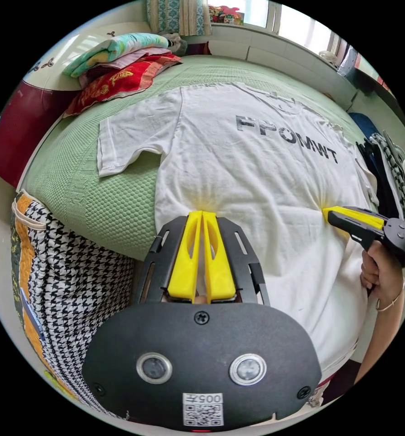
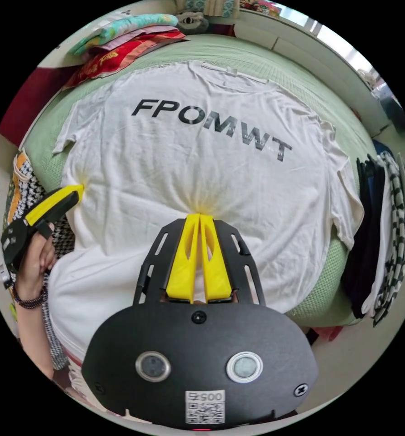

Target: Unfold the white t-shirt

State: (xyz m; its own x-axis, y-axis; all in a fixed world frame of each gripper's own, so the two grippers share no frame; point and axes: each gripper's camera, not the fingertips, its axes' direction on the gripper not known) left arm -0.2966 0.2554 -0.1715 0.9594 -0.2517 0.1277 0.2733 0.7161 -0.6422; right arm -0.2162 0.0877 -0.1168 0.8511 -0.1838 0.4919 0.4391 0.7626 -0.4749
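Claws, left claw (image 1: pixel 202 213) and right claw (image 2: pixel 199 215), each pinch the white t-shirt (image 1: pixel 257 172) clamped tight, apparently to draw it flat across the green bed (image 1: pixel 111 200).

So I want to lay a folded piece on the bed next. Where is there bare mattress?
Bare green cover lies under the shirt's sleeve, and a strip runs beyond the collar toward the window. The white t-shirt takes the middle. It is crowded at the stacked blankets and the hanging clothes.
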